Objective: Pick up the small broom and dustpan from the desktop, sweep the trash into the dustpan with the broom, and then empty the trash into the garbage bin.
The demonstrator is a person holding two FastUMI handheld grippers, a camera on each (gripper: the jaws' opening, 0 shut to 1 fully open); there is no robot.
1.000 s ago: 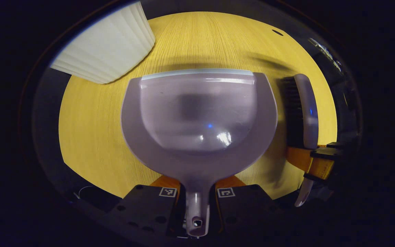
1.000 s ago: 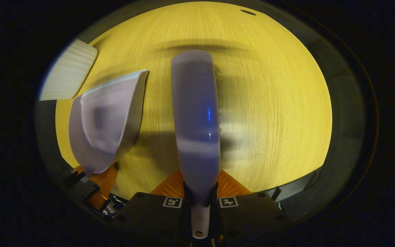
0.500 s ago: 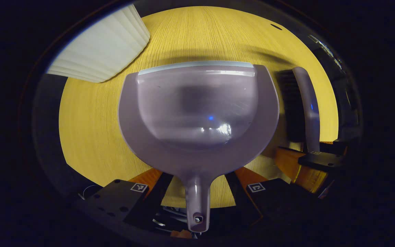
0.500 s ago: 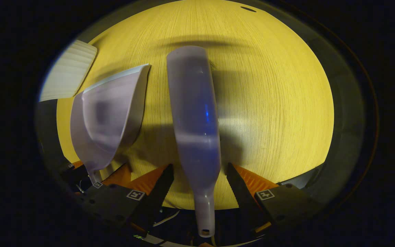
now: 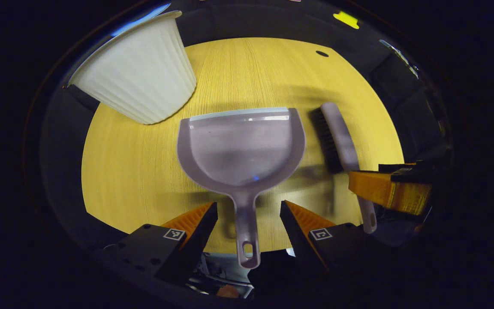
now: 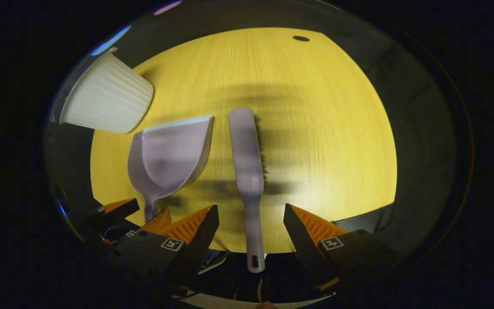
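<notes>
A pale lilac dustpan [image 5: 240,146] lies flat on the yellow wooden desktop [image 5: 122,171], its handle pointing back between the fingers of my left gripper [image 5: 247,214], which is open and raised clear of it. Beside it on the right lies the small lilac broom [image 5: 337,137] with dark bristles. In the right gripper view the broom [image 6: 247,163] lies lengthwise, its handle end between the spread fingers of my open right gripper [image 6: 251,219]; the dustpan [image 6: 167,154] sits to its left. The right gripper's orange finger [image 5: 384,191] shows at the right of the left gripper view.
A white ribbed garbage bin [image 5: 137,81] stands at the desktop's far left corner, seen too in the right gripper view as the bin [image 6: 103,101]. A small dark hole [image 5: 322,53] marks the far side of the desktop. The desk's near edge runs just under both handles.
Both grippers opened, letting go of the dustpan and broom handles, then drew back and up. Dustpan and broom now lie on the desktop and look smaller.
</notes>
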